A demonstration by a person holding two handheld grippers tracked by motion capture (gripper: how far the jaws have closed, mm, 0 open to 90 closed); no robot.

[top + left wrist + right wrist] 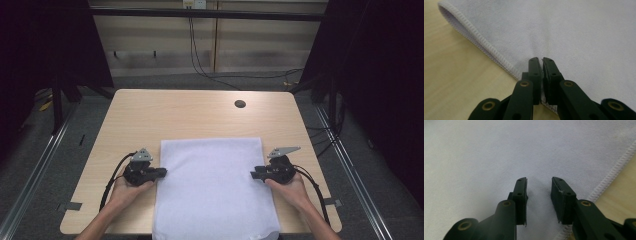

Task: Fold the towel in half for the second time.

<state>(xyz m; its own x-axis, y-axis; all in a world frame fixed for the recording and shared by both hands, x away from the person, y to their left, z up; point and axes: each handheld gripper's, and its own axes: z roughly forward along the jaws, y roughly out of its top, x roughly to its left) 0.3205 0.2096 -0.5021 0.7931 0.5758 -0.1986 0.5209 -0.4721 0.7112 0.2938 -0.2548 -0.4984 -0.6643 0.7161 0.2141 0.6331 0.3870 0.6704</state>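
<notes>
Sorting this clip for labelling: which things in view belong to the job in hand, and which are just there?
In the job:
white cloth
left tool, shut on the cloth's left edge
right tool, jaws apart over the right edge

Just there:
table with its round hole
cables behind the table

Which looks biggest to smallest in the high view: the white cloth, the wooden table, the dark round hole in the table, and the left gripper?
1. wooden table
2. white cloth
3. left gripper
4. dark round hole

The hole lies farther from the camera, so it may look a little smaller than it is.
</notes>
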